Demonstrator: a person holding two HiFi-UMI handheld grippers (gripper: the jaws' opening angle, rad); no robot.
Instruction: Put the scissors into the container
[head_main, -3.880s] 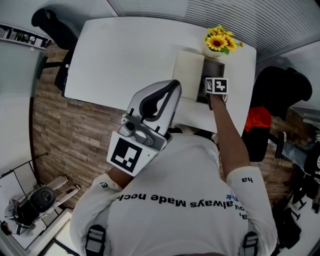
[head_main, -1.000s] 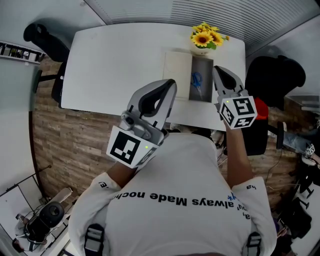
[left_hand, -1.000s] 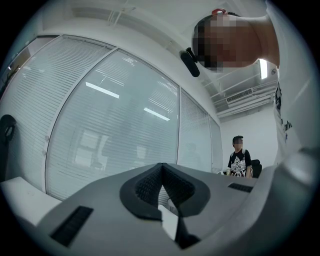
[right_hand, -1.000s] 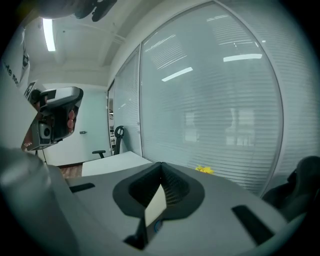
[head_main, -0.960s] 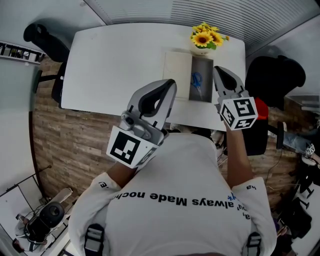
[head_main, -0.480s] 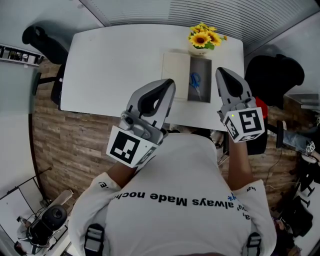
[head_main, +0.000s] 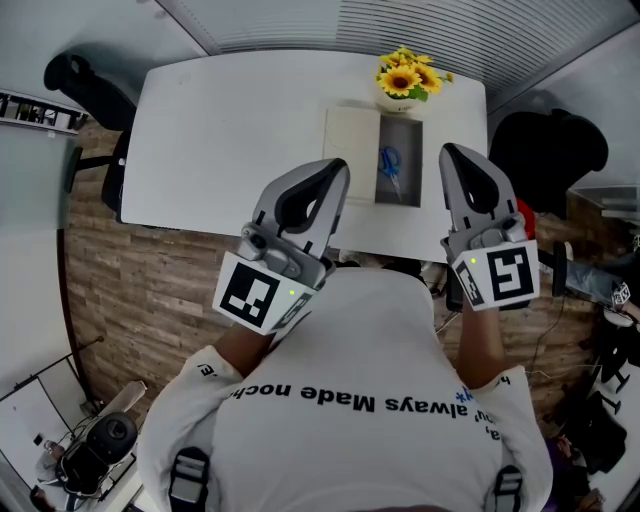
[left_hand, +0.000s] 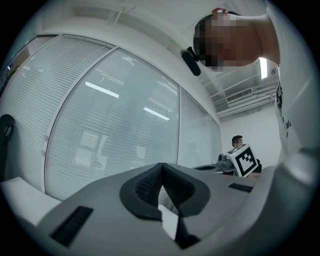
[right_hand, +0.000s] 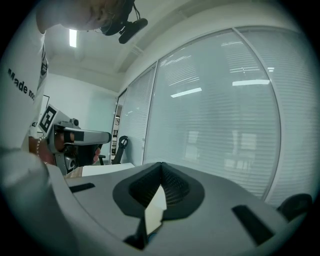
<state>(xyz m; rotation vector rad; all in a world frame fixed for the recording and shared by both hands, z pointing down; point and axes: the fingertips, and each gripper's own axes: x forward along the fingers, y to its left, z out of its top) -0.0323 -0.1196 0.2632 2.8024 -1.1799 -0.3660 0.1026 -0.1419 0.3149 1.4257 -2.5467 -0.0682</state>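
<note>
Head view: shows blue-handled metal scissors lying inside grey rectangular container on white table, near the far edge. Places cream flat panel touching the container's left side, yellow sunflower bunch just behind it. Finds left hand-held gripper raised near the table's front edge, left of the container; right hand-held gripper raised to the container's right. Neither touching scissors or container.

Left gripper view: shows left hand-held gripper with jaws together, nothing between them; right gripper's marker cube at right, slatted glass wall beyond.

Right gripper view: shows right hand-held gripper with jaws together, empty; left gripper body at left.
</note>
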